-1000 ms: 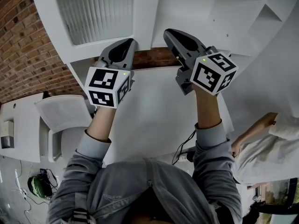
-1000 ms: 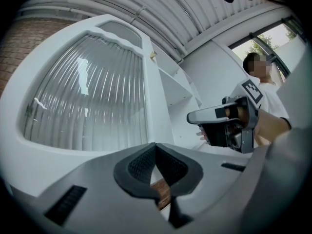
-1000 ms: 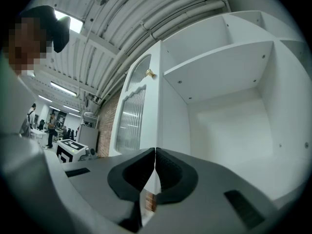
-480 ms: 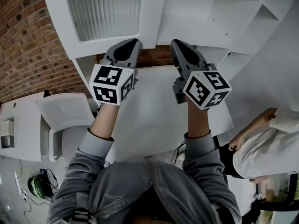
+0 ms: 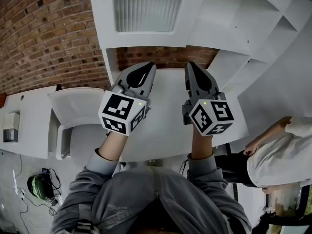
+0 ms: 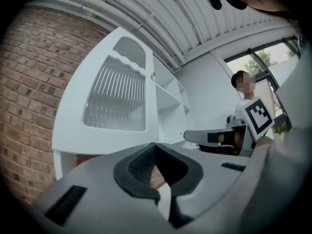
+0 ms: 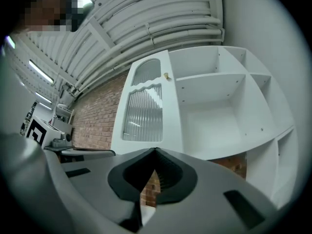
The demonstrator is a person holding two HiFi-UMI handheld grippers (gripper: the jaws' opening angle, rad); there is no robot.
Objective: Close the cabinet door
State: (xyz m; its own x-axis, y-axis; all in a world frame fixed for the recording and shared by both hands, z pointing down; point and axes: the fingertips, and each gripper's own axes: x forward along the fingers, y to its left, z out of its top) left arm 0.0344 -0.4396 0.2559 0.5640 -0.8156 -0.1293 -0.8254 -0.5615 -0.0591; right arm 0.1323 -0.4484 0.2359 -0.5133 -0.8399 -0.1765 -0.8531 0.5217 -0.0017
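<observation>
Facing the door (image 5: pixel 146 33), left gripper (image 5: pixel 147 66) and right gripper (image 5: pixel 191 65) hover side by side. Both have their jaws together, empty.

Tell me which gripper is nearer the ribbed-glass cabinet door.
Left. The left gripper points at the ribbed-glass cabinet door head-on, short of it. The right gripper sits off its knob-side edge, facing the open shelves. Neither touches it.
</observation>
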